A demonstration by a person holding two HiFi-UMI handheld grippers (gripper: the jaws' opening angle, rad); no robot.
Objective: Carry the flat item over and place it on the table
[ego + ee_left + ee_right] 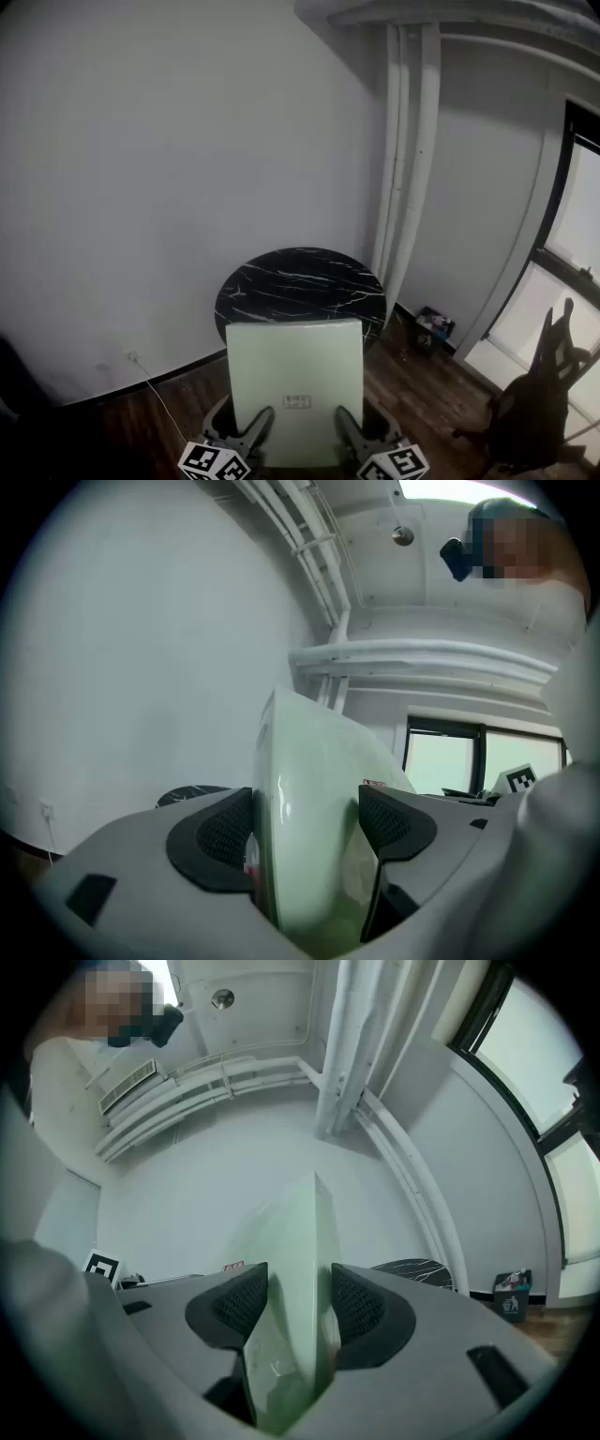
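Note:
A pale green flat item (295, 375) is held up in the air, tilted, with a small label near its lower edge. My left gripper (251, 433) is shut on its lower left side and my right gripper (354, 433) on its lower right side. In the left gripper view the green panel (309, 836) stands edge-on between the black ribbed pads (220, 836). The right gripper view shows the same panel (300, 1279) pinched between both pads (361, 1307). A round black marble table (300, 281) stands just beyond the item, partly hidden by it.
White pipes (408, 141) run up the wall behind the table. A small bin (434, 328) sits on the wooden floor to the table's right. A black chair (539, 403) stands by the window (581, 234). A cable hangs from a wall socket (131, 356) at the left.

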